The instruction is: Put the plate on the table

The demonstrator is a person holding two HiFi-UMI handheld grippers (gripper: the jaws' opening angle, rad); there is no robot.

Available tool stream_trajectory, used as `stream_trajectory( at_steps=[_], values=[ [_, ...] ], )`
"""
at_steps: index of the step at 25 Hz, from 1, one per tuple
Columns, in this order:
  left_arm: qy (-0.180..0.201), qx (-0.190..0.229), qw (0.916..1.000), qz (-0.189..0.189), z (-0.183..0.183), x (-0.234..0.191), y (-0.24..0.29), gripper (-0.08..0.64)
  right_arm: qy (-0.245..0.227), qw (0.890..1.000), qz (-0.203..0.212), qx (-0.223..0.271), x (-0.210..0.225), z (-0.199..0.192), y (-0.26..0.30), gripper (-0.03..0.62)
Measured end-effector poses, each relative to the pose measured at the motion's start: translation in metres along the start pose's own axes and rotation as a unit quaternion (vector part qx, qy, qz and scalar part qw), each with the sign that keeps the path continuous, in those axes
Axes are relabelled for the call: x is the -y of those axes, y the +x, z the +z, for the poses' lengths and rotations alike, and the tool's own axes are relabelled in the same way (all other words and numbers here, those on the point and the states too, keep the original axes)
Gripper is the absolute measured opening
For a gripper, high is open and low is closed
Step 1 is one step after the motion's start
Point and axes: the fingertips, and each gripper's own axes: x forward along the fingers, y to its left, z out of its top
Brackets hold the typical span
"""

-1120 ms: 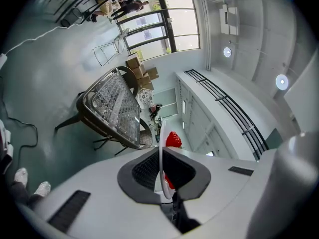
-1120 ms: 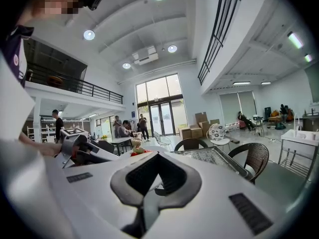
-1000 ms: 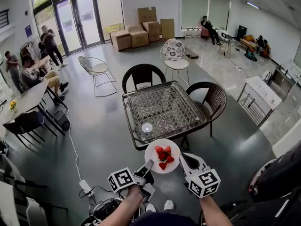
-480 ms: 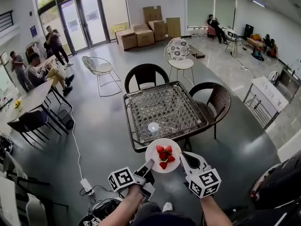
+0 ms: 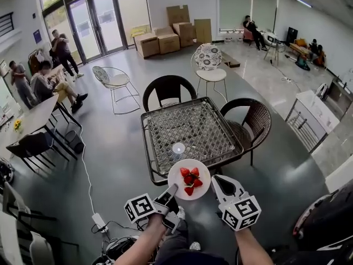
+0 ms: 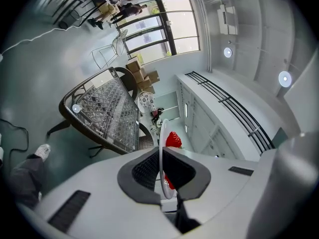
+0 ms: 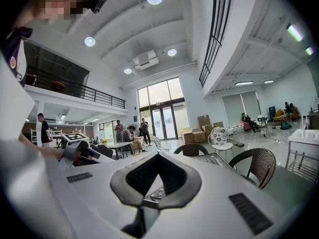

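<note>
A white plate (image 5: 189, 179) with several red strawberries (image 5: 188, 181) hangs level over the near edge of the square glass-topped table (image 5: 190, 127). My left gripper (image 5: 170, 192) is shut on the plate's left rim. In the left gripper view the plate (image 6: 161, 143) stands edge-on between the jaws, with a strawberry (image 6: 173, 140) on it and the table (image 6: 107, 114) beyond. My right gripper (image 5: 219, 185) sits just right of the plate, apart from it, shut and holding nothing. In its own view the right gripper (image 7: 148, 203) shows only closed tips.
A small round glass object (image 5: 178, 148) stands on the table near its front edge. A black chair (image 5: 168, 90) is behind the table, a brown wicker chair (image 5: 255, 117) at its right. People sit at a long table (image 5: 27, 117) on the left. A cable (image 5: 85, 175) runs across the floor.
The plate, still in my left gripper, has come forward and now overlaps the table's near edge. The right gripper has kept its place beside it.
</note>
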Motion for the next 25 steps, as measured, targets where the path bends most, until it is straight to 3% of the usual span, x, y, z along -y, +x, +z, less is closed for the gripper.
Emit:
stream_trajectory(
  at_steps=[10, 25],
  values=[
    [-0.01, -0.027, 0.9996, -0.007, 0.053, -0.021, 0.072, 0.015, -0.002, 1.0, -0.02, -0.017, 0.046, -0.001, 0.07, 0.005],
    [-0.011, -0.076, 0.997, -0.006, 0.162, -0.046, 0.176, 0.015, 0.003, 0.997, -0.061, -0.041, 0.107, 0.017, 0.205, 0.005]
  ],
)
